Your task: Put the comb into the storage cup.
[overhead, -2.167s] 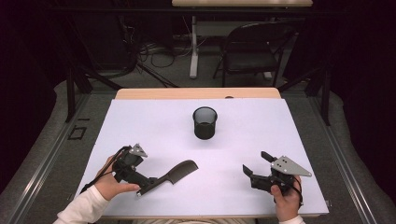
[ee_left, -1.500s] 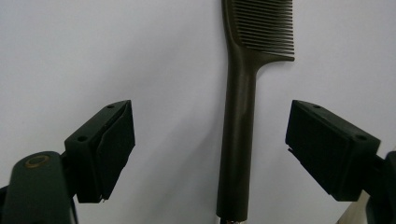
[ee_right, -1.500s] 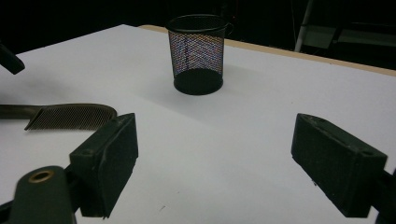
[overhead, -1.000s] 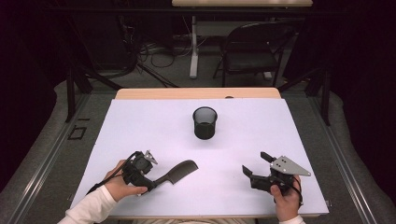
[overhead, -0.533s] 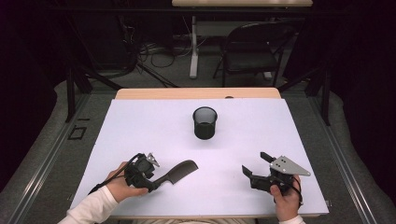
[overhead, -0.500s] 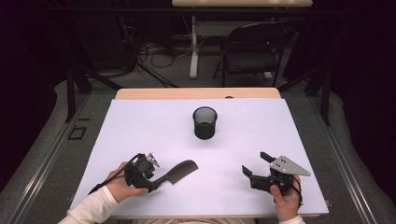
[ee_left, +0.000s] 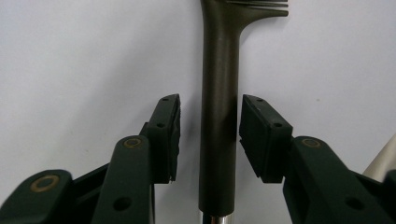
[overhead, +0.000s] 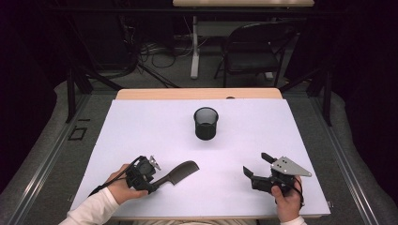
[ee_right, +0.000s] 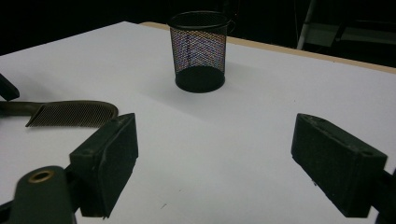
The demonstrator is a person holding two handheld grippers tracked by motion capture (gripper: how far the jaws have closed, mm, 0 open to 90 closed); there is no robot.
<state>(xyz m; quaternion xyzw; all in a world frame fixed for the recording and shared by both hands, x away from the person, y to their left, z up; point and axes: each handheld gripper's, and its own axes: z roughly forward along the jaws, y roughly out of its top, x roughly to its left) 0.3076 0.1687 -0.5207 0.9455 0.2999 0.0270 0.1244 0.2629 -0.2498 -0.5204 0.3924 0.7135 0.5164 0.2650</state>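
The dark plastic comb is seen lying flat on the white table, at its near left part, with its handle set between the jaws of the left gripper. These jaws are held apart, a narrow gap being left on each side of the handle. The right gripper is held low at the near right, its jaws spread wide on nothing. The black wire-mesh cup is stood upright at mid-table, well apart from the comb
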